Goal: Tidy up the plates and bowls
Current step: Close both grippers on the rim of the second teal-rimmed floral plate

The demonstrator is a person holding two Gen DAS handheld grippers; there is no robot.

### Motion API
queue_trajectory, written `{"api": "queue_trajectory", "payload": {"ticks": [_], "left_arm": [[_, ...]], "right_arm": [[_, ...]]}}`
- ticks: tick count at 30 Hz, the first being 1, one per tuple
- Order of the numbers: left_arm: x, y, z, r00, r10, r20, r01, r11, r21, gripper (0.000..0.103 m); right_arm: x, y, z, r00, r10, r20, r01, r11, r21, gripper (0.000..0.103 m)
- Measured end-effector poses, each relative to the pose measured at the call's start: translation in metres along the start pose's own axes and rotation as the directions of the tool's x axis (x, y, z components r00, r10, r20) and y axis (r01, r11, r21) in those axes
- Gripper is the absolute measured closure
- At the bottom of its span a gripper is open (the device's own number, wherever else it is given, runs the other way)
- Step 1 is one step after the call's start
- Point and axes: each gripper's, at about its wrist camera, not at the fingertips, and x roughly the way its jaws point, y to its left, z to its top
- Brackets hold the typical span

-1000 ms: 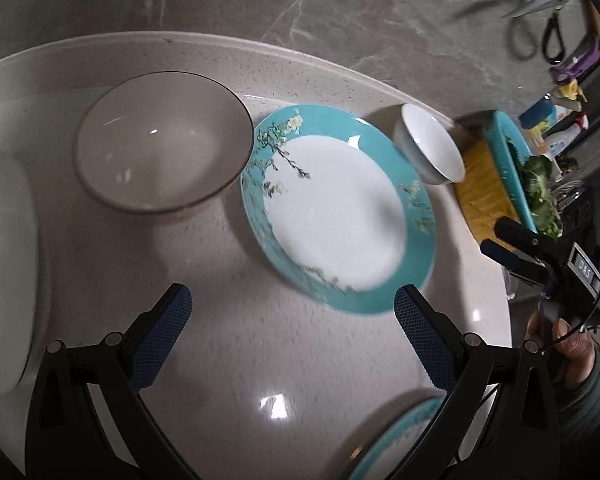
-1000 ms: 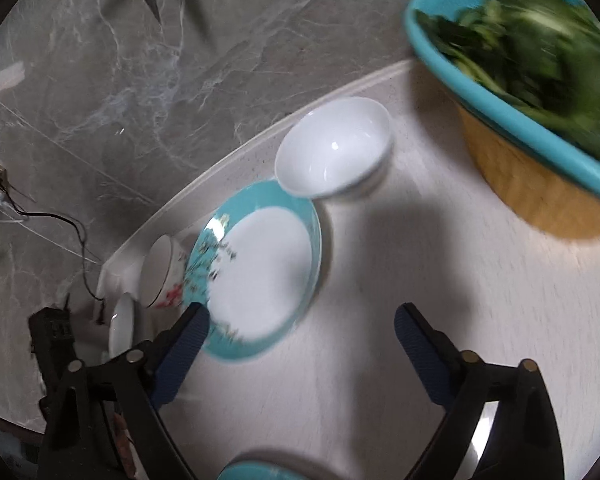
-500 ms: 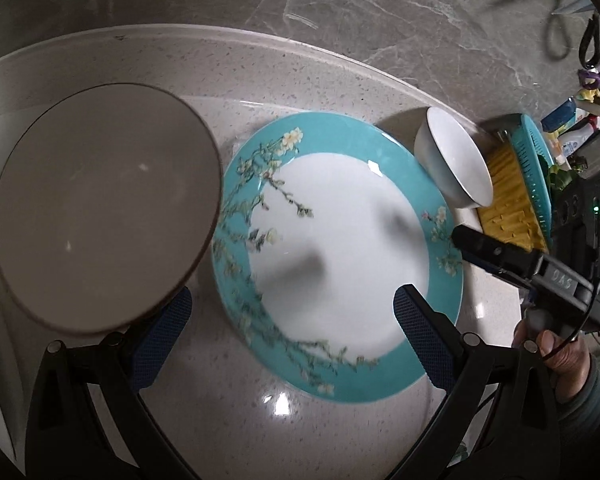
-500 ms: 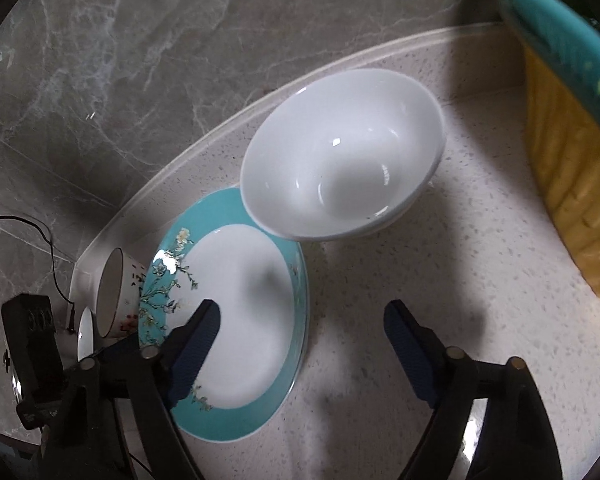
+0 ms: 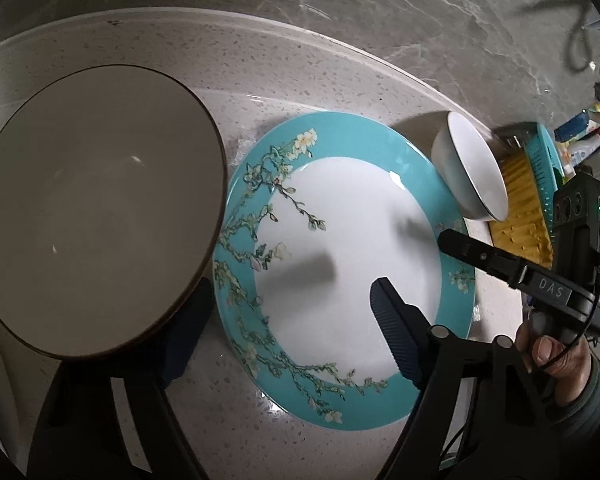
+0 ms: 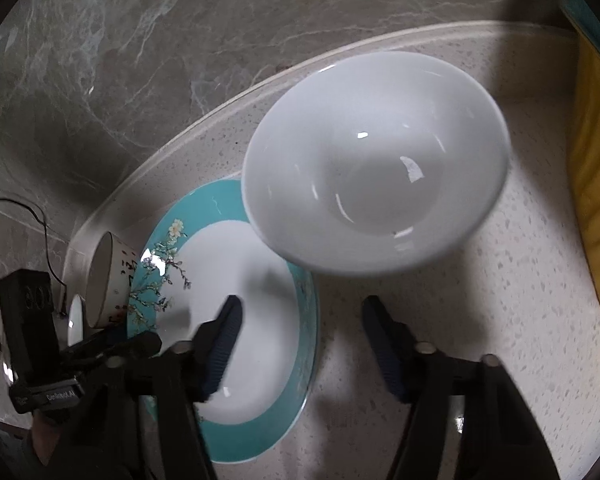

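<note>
Left hand-held gripper (image 5: 284, 344) was spread, 1 finger hidden under the grey bowl (image 5: 96, 208) at the left of the frame, the other over the teal plate (image 5: 340, 264) at centre; not yet pinching the bowl's rim. Right hand-held gripper (image 6: 300, 344) was spread too, holding nothing, jaws just below the white bowl (image 6: 376, 160) at upper right, left pad over the plate's rim. All 3 dishes sat on the speckled bench (image 6: 480, 320), the white bowl overlapping the plate in both views; contact unclear. Risks, judged: a shallow bite on the grey bowl's rim could let it slip onto the plate and chip it; the right pad closing could catch the plate's edge and drag it; the 2 tools were near and could knock each other.
</note>
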Motion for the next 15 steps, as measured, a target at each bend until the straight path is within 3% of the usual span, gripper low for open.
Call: {"api": "queue_trajectory", "payload": {"ticks": [3,5,7,9,11,15], "left_arm": [[0.0,-0.001,-0.001,1.0,0.008,0.008,-0.008,1.0,-0.011,0.034],[0.0,-0.002,0.0,1.0,0.018,0.013,-0.017,1.0,-0.017,0.049],[-0.001,0.001,-0.001,0.999,0.03,0.025,-0.029,0.999,-0.038,0.056],[-0.002,0.006,-0.001,0.998,0.05,0.033,-0.049,0.997,-0.052,0.07],[-0.002,0.008,-0.001,0.998,0.062,0.031,-0.061,0.997,-0.049,0.076],[0.001,0.008,0.001,0.997,0.067,0.028,-0.066,0.997,-0.041,0.077]], "right_arm": [[0.007,0.009,0.002,1.0,-0.02,-0.009,0.02,0.999,-0.032,0.053],[0.01,0.015,0.003,0.999,-0.03,-0.016,0.029,0.998,-0.049,0.054],[0.012,0.019,0.004,0.999,-0.047,-0.027,0.045,0.997,-0.066,0.062],[0.012,0.021,0.004,0.997,-0.08,-0.019,0.079,0.994,-0.075,0.07],[0.01,0.015,0.003,0.995,-0.095,-0.017,0.094,0.994,-0.059,0.085],[0.008,0.012,0.002,0.994,-0.104,-0.021,0.102,0.992,-0.069,0.086]]}}
